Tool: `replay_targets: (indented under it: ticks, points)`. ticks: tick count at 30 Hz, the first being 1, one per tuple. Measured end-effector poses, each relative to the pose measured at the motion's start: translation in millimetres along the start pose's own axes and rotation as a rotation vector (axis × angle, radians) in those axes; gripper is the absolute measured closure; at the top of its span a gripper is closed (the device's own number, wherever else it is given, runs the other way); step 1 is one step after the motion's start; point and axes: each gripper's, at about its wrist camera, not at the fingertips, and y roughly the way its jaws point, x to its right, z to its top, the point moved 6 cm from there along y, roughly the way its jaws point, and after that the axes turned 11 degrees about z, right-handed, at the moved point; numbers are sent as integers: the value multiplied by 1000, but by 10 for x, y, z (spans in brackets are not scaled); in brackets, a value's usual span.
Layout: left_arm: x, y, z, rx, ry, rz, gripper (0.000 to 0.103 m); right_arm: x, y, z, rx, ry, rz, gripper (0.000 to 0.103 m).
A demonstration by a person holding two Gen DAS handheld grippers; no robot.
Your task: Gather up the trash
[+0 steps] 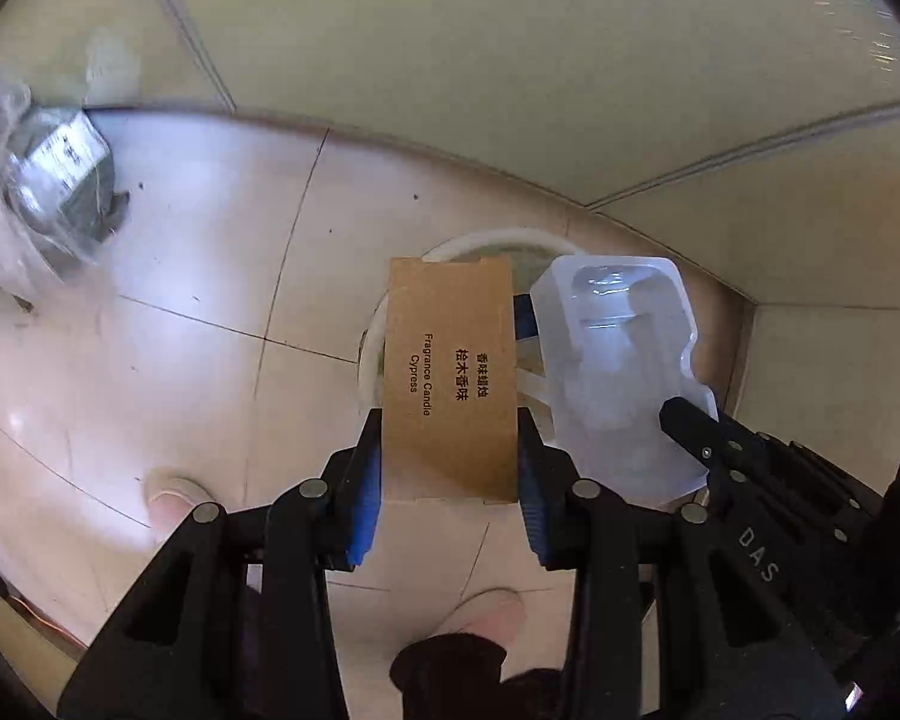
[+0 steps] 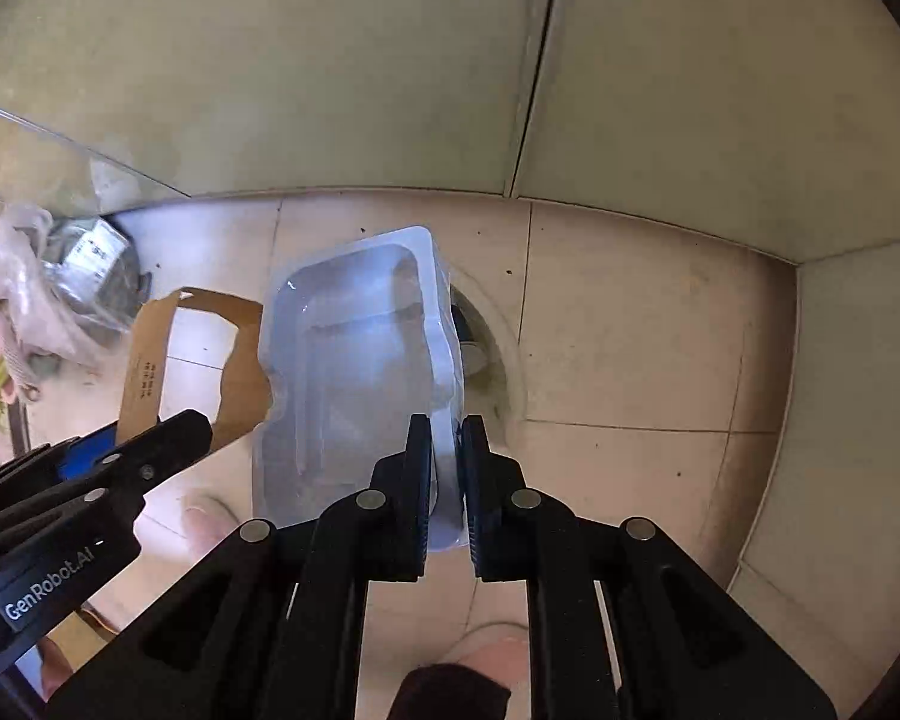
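My left gripper [image 1: 450, 420] is shut on a brown cardboard candle box [image 1: 453, 372], held above the tiled floor. The box also shows in the right wrist view [image 2: 150, 360], open-ended, at the left. My right gripper [image 2: 447, 426] is shut on the edge of a clear plastic blister tray [image 2: 354, 360]. The tray also shows in the left wrist view [image 1: 618, 372], right of the box. Both items hang over a round white bin [image 1: 486, 243], whose rim also shows in the right wrist view [image 2: 504, 354]; it is mostly hidden behind them.
A clear plastic bag with grey contents [image 1: 48, 180] lies on the floor at the far left, also in the right wrist view [image 2: 72, 282]. Beige walls [image 2: 390, 60] meet in a corner to the right. The person's slippered feet [image 1: 492, 612] are below.
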Motion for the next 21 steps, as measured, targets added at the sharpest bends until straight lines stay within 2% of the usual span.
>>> replay_targets:
  ticks: [4, 7, 9, 11, 13, 18, 21]
  points:
    - [-15, 151, -30, -17, 10, -4, 64, 61, 80, -6, -17, -33, -16, 92]
    - [37, 222, -90, -28, 59, 29, 64, 47, 9, -15, -26, -52, -25, 89]
    - [34, 211, -117, -26, 90, 44, 64, 53, -48, -14, -30, -49, -13, 77]
    - [41, 138, -159, -24, 108, 50, 64, 97, -149, 3, -10, -52, -16, 73]
    - [35, 52, -198, -26, 113, 51, 64, 112, -240, 31, 4, -59, -19, 72]
    - [83, -448, -303, 15, 143, 61, 64, 85, -796, 36, 57, -57, -12, 72]
    - [160, -1013, -349, 81, 176, 81, 64, 2, -1318, 21, 100, -66, -6, 72]
